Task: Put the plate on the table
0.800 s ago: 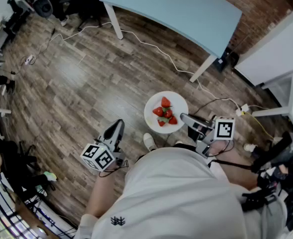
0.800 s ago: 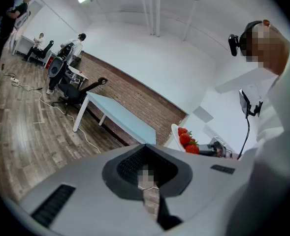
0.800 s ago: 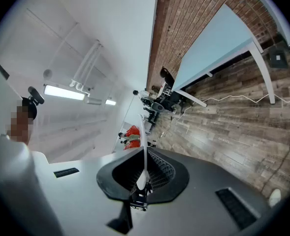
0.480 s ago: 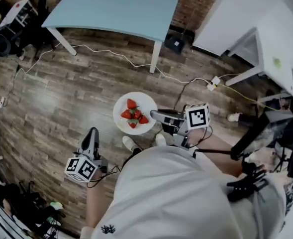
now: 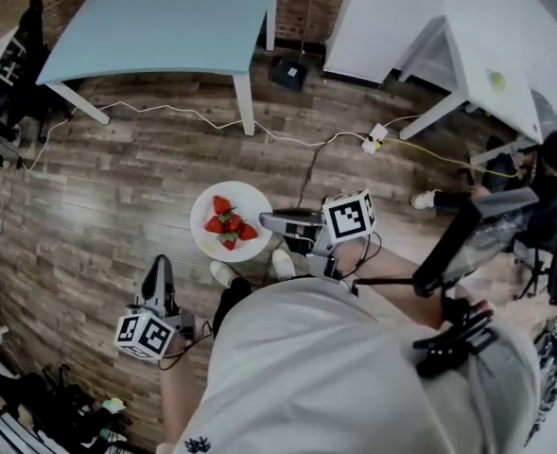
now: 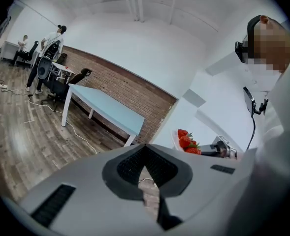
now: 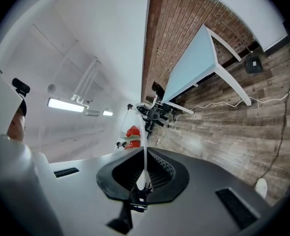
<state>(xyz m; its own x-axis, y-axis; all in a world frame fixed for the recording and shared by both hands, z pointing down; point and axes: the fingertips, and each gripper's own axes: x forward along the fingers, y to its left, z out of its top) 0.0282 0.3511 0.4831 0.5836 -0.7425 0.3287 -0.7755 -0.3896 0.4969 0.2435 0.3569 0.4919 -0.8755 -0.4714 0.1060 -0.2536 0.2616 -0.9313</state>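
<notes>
A white plate point(image 5: 207, 223) with several strawberries point(image 5: 227, 227) hangs over the wooden floor, level, in front of my feet. My right gripper point(image 5: 265, 222) is shut on the plate's right rim. In the right gripper view the plate point(image 7: 145, 156) runs edge-on between the jaws of the right gripper point(image 7: 143, 181), with the strawberries point(image 7: 133, 132) beyond. My left gripper point(image 5: 156, 274) hangs lower left, shut and holding nothing, apart from the plate. The left gripper point(image 6: 147, 181) points past the strawberries point(image 6: 186, 140). The light blue table point(image 5: 165, 17) stands at the far upper left.
A white table point(image 5: 486, 45) stands at the upper right, with a seated person point(image 5: 543, 159) beside it. White and yellow cables point(image 5: 306, 140) and a power strip point(image 5: 377, 138) lie on the floor. A black box point(image 5: 287, 72) sits beside the blue table's leg.
The head view has swung round: the blue table has slid to the upper left and the white table has come in at right. The plate stays in the right gripper.
</notes>
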